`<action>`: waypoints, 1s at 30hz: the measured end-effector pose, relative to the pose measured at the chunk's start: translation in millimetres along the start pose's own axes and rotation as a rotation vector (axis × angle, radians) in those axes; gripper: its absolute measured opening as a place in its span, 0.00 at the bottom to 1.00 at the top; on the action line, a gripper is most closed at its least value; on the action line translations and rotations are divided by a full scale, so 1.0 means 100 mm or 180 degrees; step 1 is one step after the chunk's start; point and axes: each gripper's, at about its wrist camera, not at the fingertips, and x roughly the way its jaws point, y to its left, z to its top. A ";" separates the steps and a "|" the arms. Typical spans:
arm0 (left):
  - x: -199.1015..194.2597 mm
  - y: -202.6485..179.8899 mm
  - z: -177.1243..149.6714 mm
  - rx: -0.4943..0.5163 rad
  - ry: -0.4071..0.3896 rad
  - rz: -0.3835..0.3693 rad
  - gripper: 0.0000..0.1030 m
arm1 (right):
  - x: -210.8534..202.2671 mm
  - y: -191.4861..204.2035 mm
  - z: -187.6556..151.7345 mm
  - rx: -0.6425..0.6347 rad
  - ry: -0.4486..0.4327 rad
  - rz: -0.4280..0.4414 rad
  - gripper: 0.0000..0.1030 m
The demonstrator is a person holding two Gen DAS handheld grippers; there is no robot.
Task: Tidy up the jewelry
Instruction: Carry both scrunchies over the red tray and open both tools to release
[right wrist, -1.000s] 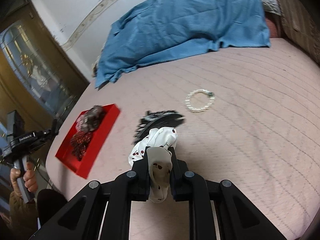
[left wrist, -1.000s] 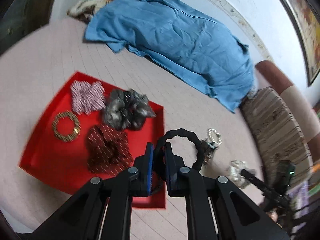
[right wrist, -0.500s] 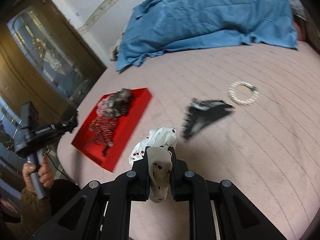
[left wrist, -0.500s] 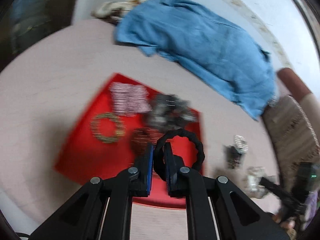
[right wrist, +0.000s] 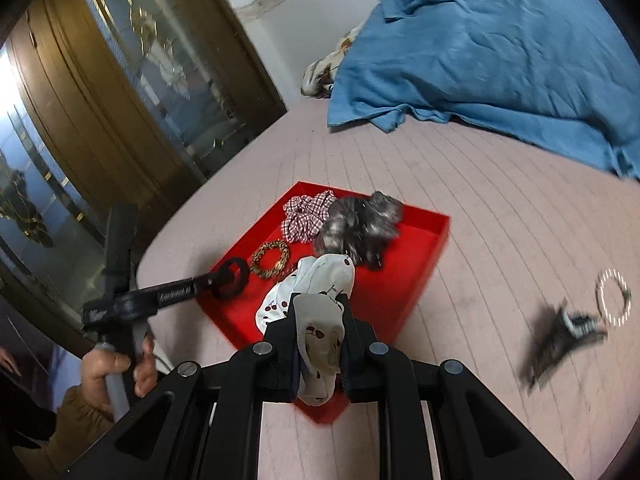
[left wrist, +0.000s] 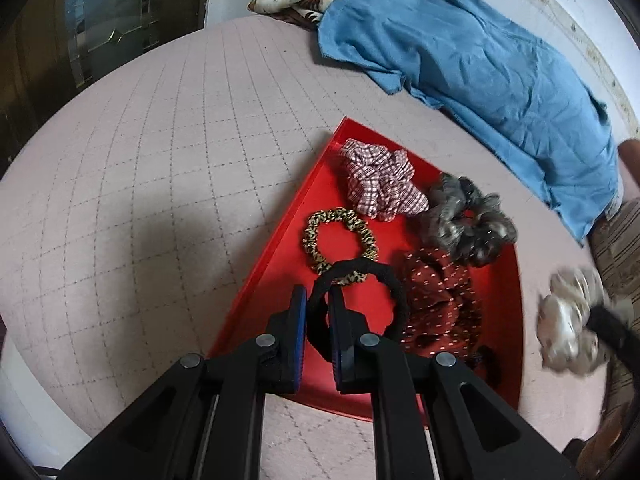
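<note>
Left wrist view: left gripper [left wrist: 318, 316] clamps a black hair tie [left wrist: 362, 296] over the red tray [left wrist: 276, 248]; right gripper [right wrist: 320, 332] grips a white scrunchie [right wrist: 316, 280]. Next, probably release both into the tray.

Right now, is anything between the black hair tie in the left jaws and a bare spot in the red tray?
Nothing visible blocks it. The left gripper holds the black hair tie over the red tray; bare red floor lies directly below, between the leopard scrunchie and the dark red scrunchie.
</note>
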 end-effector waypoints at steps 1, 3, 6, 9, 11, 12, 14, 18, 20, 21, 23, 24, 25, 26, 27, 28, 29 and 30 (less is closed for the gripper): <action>0.00 -0.01 -0.01 0.0023 0.0001 0.0021 0.10 | 0.09 0.00 0.04 -0.0008 0.0031 -0.0031 0.16; 0.03 -0.01 -0.01 0.0062 0.0015 0.0071 0.10 | 0.25 -0.01 0.09 0.0000 0.0099 -0.0069 0.16; 0.08 0.00 -0.04 0.0127 0.0070 0.0152 0.10 | 0.43 -0.02 0.13 -0.0029 0.0154 -0.0173 0.16; 0.11 0.01 -0.04 0.0161 0.0084 0.0184 0.10 | 0.59 -0.05 0.16 -0.0117 0.0208 -0.0372 0.16; 0.11 0.02 -0.03 0.0165 0.0081 0.0157 0.10 | 0.68 -0.11 0.19 -0.0139 0.0249 -0.0462 0.16; 0.12 0.02 -0.03 0.0167 0.0087 0.0146 0.10 | 0.73 -0.14 0.21 -0.0129 0.0275 -0.0492 0.18; 0.13 0.01 -0.03 0.0180 0.0096 0.0093 0.10 | 0.81 -0.22 0.24 -0.0084 0.0308 -0.0539 0.19; 0.10 -0.04 -0.02 0.0219 0.0042 0.0010 0.17 | 0.84 -0.32 0.29 -0.0005 0.0303 -0.0582 0.43; 0.07 -0.04 -0.01 0.0203 -0.0005 -0.0003 0.42 | 0.76 -0.34 0.32 0.0012 0.0225 -0.0573 0.53; 0.04 -0.03 -0.01 0.0182 -0.0054 -0.0017 0.44 | 0.72 -0.34 0.33 0.0010 0.0198 -0.0564 0.54; 0.00 -0.03 0.00 0.0143 -0.0120 -0.0063 0.45 | 0.60 -0.33 0.33 -0.0039 0.0167 -0.0516 0.54; -0.02 -0.02 0.00 0.0119 -0.0147 -0.0088 0.45 | 0.54 -0.32 0.31 -0.0088 0.0174 -0.0477 0.54; -0.04 -0.01 0.01 0.0096 -0.0174 -0.0106 0.45 | 0.48 -0.28 0.28 -0.0167 0.0196 -0.0427 0.54; -0.07 0.00 0.01 0.0073 -0.0208 -0.0121 0.45 | 0.44 -0.23 0.24 -0.0284 0.0244 -0.0380 0.54; -0.09 0.01 0.01 0.0058 -0.0235 -0.0133 0.45 | 0.41 -0.17 0.18 -0.0413 0.0320 -0.0325 0.54; -0.12 0.02 0.01 0.0033 -0.0278 -0.0155 0.45 | 0.42 -0.12 0.13 -0.0516 0.0402 -0.0270 0.54; -0.13 0.02 0.02 0.0017 -0.0302 -0.0166 0.45 | 0.42 -0.08 0.07 -0.0626 0.0510 -0.0208 0.54; -0.15 0.03 0.02 -0.0002 -0.0327 -0.0179 0.45 | 0.45 -0.01 -0.01 -0.0773 0.0648 -0.0156 0.54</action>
